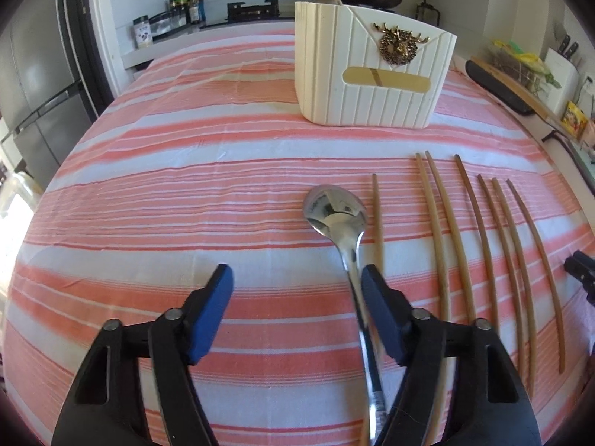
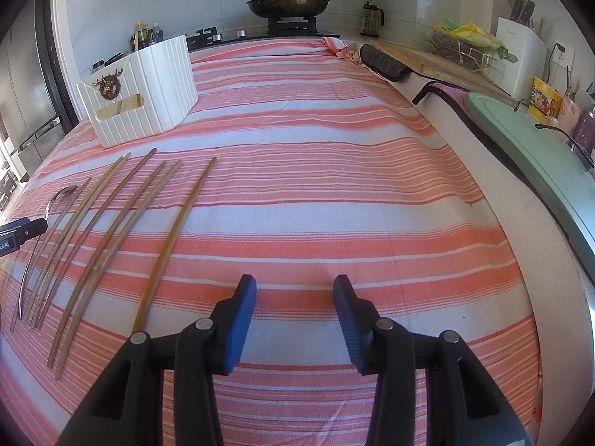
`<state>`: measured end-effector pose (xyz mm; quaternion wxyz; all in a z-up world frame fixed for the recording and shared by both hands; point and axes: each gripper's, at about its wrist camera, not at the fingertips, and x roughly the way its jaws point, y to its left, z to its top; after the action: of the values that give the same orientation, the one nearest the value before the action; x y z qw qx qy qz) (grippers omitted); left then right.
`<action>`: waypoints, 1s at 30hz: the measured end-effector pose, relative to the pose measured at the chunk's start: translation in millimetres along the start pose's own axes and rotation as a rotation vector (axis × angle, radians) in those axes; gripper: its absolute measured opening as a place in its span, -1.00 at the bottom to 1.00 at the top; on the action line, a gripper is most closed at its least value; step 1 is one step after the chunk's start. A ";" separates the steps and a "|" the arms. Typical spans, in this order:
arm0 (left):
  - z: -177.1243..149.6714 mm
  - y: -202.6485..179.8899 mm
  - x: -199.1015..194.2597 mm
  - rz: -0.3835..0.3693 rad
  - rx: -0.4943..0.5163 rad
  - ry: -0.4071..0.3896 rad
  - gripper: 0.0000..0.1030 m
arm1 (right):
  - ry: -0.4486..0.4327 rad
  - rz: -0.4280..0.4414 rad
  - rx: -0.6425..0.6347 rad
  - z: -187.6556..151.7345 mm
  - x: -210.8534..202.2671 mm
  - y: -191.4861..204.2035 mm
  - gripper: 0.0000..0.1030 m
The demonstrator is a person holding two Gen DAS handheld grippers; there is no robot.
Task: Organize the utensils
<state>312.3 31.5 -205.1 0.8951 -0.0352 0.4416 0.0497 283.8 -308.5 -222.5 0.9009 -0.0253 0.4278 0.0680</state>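
Striped cloth (image 1: 186, 193) in coral and white covered the counter, with a stove and a lidded frying pan (image 2: 289, 3) behind it and a refrigerator (image 1: 41, 85) off to the left. On the cloth stood a white ribbed utensil holder (image 1: 372, 74) bearing a gold stag ornament, well beyond the loose utensils.

A metal spoon (image 1: 334, 208) lay bowl-up on the cloth, its handle running back toward the left gripper (image 1: 297, 278). That gripper's fingers (image 1: 379, 308) stood apart with the handle between them; the handle lay just beside or against the right-hand blue pad, while the left-hand pad was clearly clear of it. Whether the pad actually pressed the handle could not be told.

Right of the spoon lay seven brown chopsticks (image 1: 442, 230), roughly parallel, one just beside the spoon and the others spread farther right.

The right gripper (image 2: 295, 282) hovered over bare cloth to the right of the chopsticks, its fingers (image 2: 238, 323) apart with nothing between them.
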 end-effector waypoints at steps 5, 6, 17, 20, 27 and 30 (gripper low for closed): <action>-2.0 0.9 -2.5 -0.043 0.013 0.019 -0.61 | 0.000 0.001 0.001 0.1 0.0 0.1 -0.15; -1.3 3.7 -3.3 -0.059 0.007 0.023 -0.74 | 0.000 0.002 0.002 0.0 -0.1 -0.2 -0.15; 9.8 59.5 -2.7 -0.182 -0.178 0.057 -0.84 | -0.001 0.003 0.003 0.4 -0.2 -0.6 -0.15; 10.3 69.9 -3.0 -0.169 -0.191 0.058 -0.84 | -0.001 0.003 0.003 0.4 -0.2 -0.8 -0.15; 3.6 77.8 -1.8 -0.146 -0.197 0.069 -0.70 | 0.000 0.002 0.002 0.6 -0.3 -1.7 -0.15; -1.1 69.9 -4.9 -0.138 -0.171 0.064 -0.21 | 0.000 0.002 0.002 0.6 -0.3 -1.4 -0.15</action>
<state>300.1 100.5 -203.2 0.8756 -0.1435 0.4606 0.0243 284.2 -309.9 -221.8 0.9010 -0.0242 0.4278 0.0684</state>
